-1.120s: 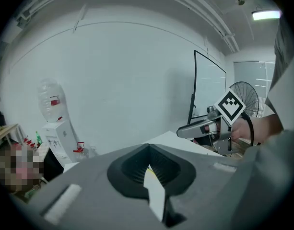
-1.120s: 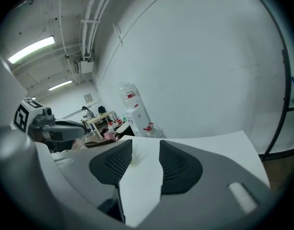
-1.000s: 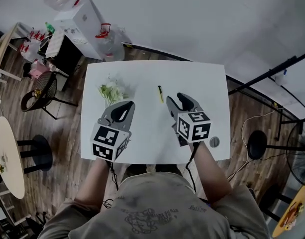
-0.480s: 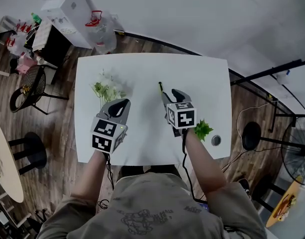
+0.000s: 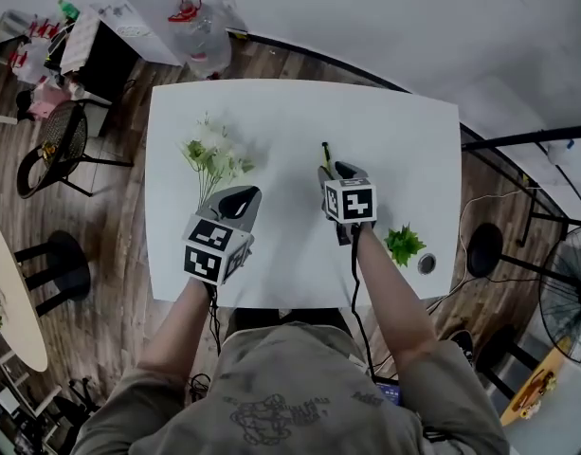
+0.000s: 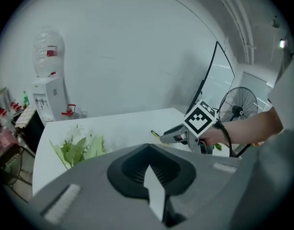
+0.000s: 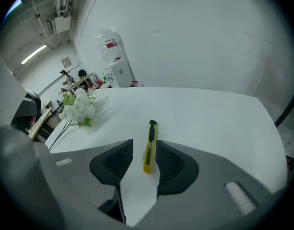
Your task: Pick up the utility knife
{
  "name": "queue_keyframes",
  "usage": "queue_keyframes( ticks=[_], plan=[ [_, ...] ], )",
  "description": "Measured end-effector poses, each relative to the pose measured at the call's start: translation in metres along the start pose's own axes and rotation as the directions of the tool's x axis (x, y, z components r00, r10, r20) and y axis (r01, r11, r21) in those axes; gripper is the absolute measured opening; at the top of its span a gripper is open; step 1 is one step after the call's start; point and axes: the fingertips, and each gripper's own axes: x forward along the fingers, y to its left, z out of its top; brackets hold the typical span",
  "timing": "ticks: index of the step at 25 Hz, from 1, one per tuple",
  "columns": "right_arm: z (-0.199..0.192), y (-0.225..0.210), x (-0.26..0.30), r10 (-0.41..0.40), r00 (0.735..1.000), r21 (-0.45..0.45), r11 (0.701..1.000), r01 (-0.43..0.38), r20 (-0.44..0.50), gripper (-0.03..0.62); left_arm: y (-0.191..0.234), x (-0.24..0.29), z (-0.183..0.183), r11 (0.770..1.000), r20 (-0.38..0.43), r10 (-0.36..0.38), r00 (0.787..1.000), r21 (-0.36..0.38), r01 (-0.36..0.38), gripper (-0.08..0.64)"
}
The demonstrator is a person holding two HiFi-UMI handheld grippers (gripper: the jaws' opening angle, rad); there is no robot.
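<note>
Standing on dark wood floor (image 5: pixel 119 207), white worktop (image 5: pixel 394 131) is filling mid room, w/ chair (image 5: pixel 58 154) at its L and fan (image 5: pixel 567 297) far R. White flowers (image 5: pixel 212 156) are lying on its L part. L claw (image 5: pixel 241 199) is pointing over worktop just beside them, jaws together, gripping nothing. Yellow utility knife (image 5: pixel 324 152) is lying flat near centre, its near end sitting between R claw (image 5: pixel 334 171) pads, which are standing apart & have just been closing, not pressing it. Green sprig (image 5: pixel 404 245) is lying further R.
</note>
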Motion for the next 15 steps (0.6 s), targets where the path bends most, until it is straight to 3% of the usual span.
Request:
queue_keyframes(
  ticks=[3,10,15],
  plan=[
    [-0.008,-0.001,0.012,-0.016,0.999,0.009,1.0,0.017,-0.03,0.171,0.001,0.0,-0.009,1.0,-0.02,-0.002,1.0,0.008,0.002,0.0],
    [-0.01,-0.01,0.012,-0.088,0.995,0.015,0.996,0.089,-0.036,0.078,0.0,-0.007,-0.015,0.998,0.01,-0.006,1.0,-0.06,0.006,0.0],
    [-0.011,-0.005,0.005,-0.047,0.998,0.075,0.996,0.049,-0.032,0.077,0.0,-0.017,-0.018,0.998,0.018,0.013,1.0,-0.055,-0.012,0.0]
  ],
)
